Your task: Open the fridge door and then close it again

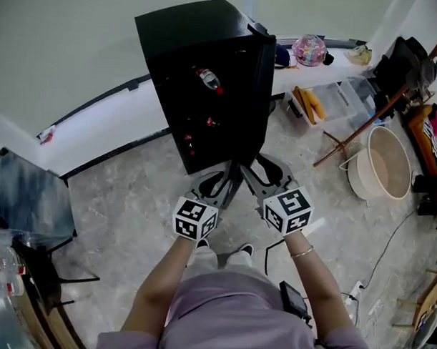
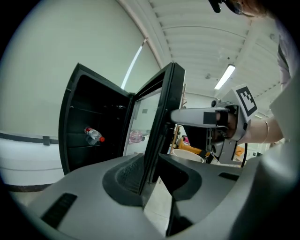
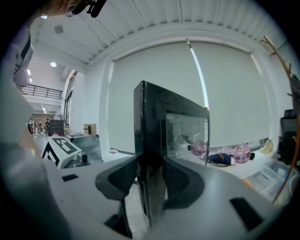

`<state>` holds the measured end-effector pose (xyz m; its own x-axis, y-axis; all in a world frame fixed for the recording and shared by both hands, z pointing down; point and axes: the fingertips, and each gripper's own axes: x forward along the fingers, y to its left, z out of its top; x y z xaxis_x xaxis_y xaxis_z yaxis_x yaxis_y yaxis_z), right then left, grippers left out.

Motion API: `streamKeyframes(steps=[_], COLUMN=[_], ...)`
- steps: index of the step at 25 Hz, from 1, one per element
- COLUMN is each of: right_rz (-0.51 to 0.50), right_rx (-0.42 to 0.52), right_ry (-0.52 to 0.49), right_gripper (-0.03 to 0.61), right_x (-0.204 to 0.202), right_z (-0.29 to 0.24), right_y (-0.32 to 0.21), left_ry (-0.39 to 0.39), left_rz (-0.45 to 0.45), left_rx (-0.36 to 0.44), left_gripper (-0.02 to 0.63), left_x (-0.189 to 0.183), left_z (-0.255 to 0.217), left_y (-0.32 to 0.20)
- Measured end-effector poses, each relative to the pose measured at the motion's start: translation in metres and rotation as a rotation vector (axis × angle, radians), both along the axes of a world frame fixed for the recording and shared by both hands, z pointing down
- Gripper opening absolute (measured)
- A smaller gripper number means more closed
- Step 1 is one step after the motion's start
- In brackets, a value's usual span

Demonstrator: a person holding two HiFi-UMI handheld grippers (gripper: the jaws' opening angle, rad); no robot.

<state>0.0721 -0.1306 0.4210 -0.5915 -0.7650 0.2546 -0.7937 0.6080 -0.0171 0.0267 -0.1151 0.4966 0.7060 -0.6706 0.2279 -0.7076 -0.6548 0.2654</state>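
1. The fridge door (image 1: 255,100) stood part-way open, swung out toward the person, with its free edge caught between both tongs. The main risk, as I judged it, was that the edge was thin and smooth, so a pull off the door's own arc could have let the pads skate off.
2. The left gripper (image 2: 151,173) was clenched on that edge and looked along the door's inner side. The right gripper (image 3: 150,178) looked clamped on the same edge from the outer side, just beside the left. Two holds so near could have fought each other and twisted the door on its hinge.
3. On closing, jaws kept on the edge might have been nipped between door and cabinet. A hard shove could have slammed it and rolled the bottle (image 1: 208,78) off its shelf.
4. Look of the thing: the fridge (image 1: 198,33) was a tall black cabinet, dark inside, with a few small red-capped bottles on its shelves. The door was black-framed with a glass pane — see-through in the right gripper view.
5. Place: it stood on the pale stone floor (image 1: 131,203) against the white wall base, straight ahead of the person. A pale basin (image 1: 383,165) and a clear bin (image 1: 343,99) lay well apart to the right, probably outside the door's swing.
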Motion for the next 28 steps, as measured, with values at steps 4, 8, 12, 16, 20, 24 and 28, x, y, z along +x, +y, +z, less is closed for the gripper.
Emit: streamKeyframes(steps=[4, 8, 12, 16, 20, 24, 28], right_rz=[-0.034, -0.037, -0.004, 0.036, 0.063, 0.084, 0.089], right_rx=[0.001, 0.003, -0.007, -0.040, -0.070, -0.095, -0.091], right_ry=[-0.010, -0.041, -0.058, -0.074, -0.078, -0.079, -0.077], right_gripper=[0.173, 0.172, 0.172, 0.172, 0.170, 0.167, 0.167], right_x=[-0.029, -0.051, -0.055, -0.056, -0.060, -0.067, -0.078], right_z=[0.001, -0.002, 0.002, 0.012, 0.022, 0.030, 0.031], right_y=[-0.009, -0.016, -0.022, -0.025, -0.027, -0.030, -0.036], left_ry=[0.003, 0.003, -0.027, -0.047, -0.023, -0.005, -0.015], left_rz=[0.007, -0.021, -0.055, -0.097, -0.163, -0.206, -0.229], left_rx=[0.011, 0.009, 0.000, -0.010, -0.033, -0.047, -0.045], left_gripper=[0.084, 0.089, 0.097, 0.101, 0.101, 0.077, 0.060], left_x=[-0.006, -0.018, -0.035, -0.059, -0.086, -0.114, -0.134], left_z=[-0.003, -0.003, 0.000, 0.001, 0.002, 0.002, 0.003], left_y=[-0.003, -0.015, -0.038, -0.058, -0.081, -0.106, -0.129])
